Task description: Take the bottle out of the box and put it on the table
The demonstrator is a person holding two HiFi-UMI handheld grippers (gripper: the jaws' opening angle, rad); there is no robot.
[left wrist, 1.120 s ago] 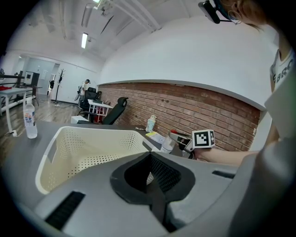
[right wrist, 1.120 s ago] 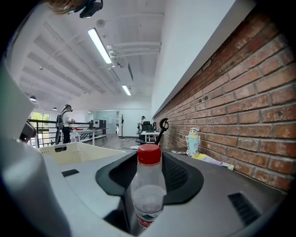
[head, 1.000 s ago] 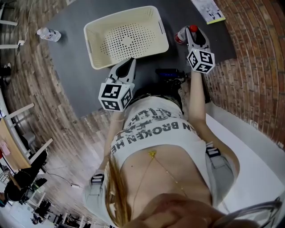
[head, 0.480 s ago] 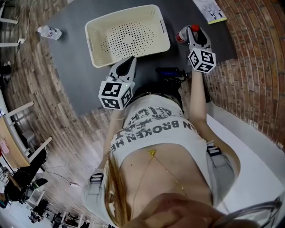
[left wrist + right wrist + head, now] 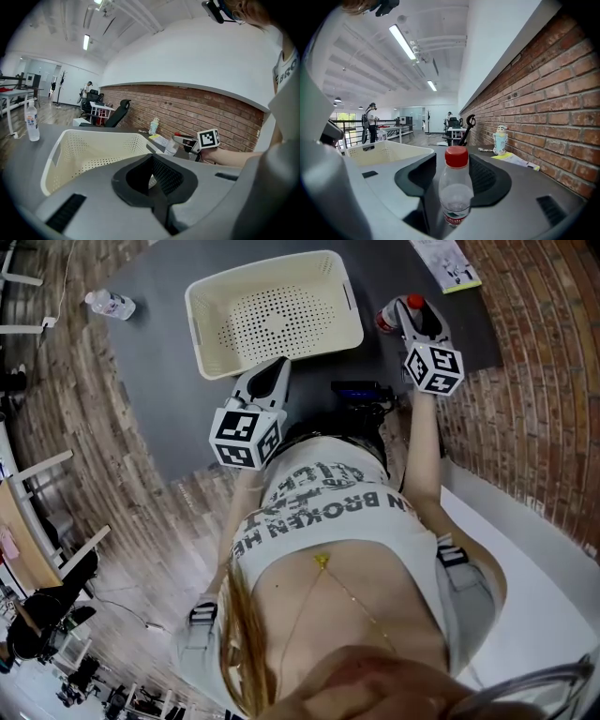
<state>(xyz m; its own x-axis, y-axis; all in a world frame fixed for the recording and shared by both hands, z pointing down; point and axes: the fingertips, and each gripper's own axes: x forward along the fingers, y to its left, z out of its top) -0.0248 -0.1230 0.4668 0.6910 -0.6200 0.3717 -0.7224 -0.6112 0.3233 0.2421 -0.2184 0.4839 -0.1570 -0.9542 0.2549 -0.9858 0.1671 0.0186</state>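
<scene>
A clear bottle (image 5: 455, 197) with a red cap stands upright on the dark grey table (image 5: 159, 362), to the right of the cream perforated box (image 5: 272, 315), which holds nothing. My right gripper (image 5: 452, 159) has just been opening its jaws. The bottle (image 5: 386, 315) is between them, with a gap showing on each side. My left gripper (image 5: 277, 367) hovers at the box's near rim (image 5: 93, 136), its tips together (image 5: 151, 157) and nothing in them. In the left gripper view the right gripper (image 5: 187, 140) and the bottle (image 5: 171, 147) show past the box.
A second bottle (image 5: 110, 304) stands at the table's far left. At the far right, by the brick wall, lie a leaflet (image 5: 448, 261) and a small figurine (image 5: 500, 138). A black device (image 5: 361, 392) sits at the table's near edge between my arms.
Both grippers, the box and the bottle keep their places. Only the head view has shifted slightly.
</scene>
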